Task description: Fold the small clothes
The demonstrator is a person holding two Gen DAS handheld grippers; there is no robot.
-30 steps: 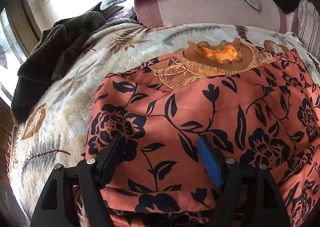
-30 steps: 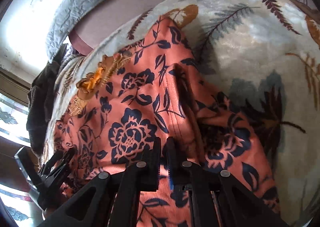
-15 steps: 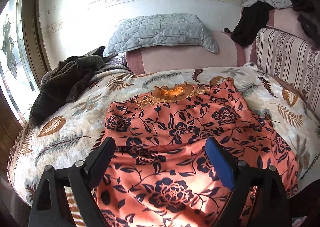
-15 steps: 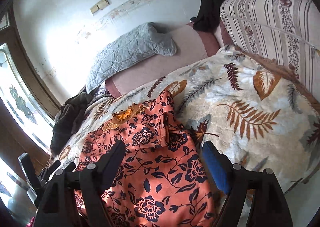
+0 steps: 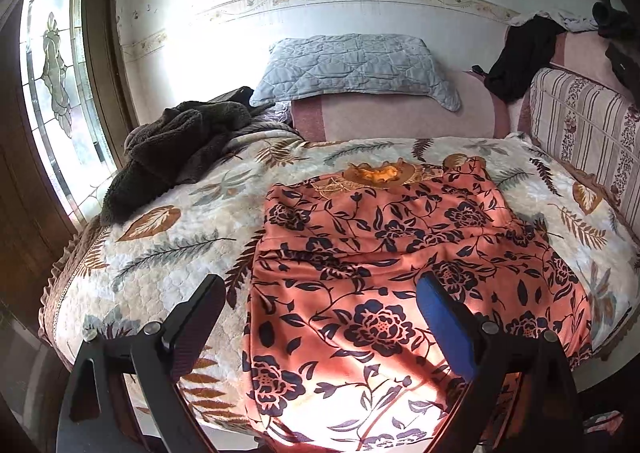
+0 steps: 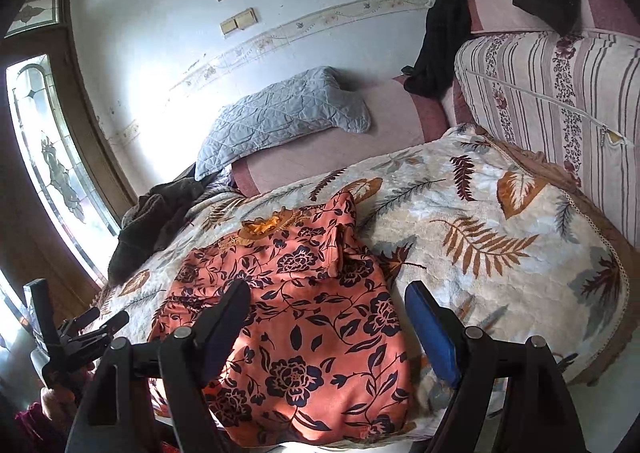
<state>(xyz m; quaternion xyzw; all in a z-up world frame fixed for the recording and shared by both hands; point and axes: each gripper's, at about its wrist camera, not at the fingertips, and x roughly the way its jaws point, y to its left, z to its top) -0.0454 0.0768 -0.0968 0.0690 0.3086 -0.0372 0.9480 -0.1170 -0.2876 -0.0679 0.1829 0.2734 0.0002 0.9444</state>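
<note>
One bed [image 5: 168,253] is taking up most of both views, covered by a cream blanket [image 6: 500,213] printed with brown and grey leaves. An orange floral garment [image 5: 380,253] is lying flat on the blanket, with its embroidered neckline [image 5: 380,173] pointing toward the far wall and its lower part folded up over the body, and its near edge is hanging over the front of the bed. A grey quilted pillow [image 5: 352,69] is leaning against the wall on a pink bolster [image 5: 400,117], and a dark fleece garment [image 5: 176,145] is lying heaped at the far left corner of the bed, well apart from the floral one. A striped cushion [image 6: 560,101] is standing along the right side. The left gripper [image 5: 320,317] is hovering above the near edge of the floral garment with its jaws opening wide and no cloth between them. The right gripper [image 6: 328,325] is likewise hanging over the garment's near right part, jaws spread apart and gripping nothing.
</note>
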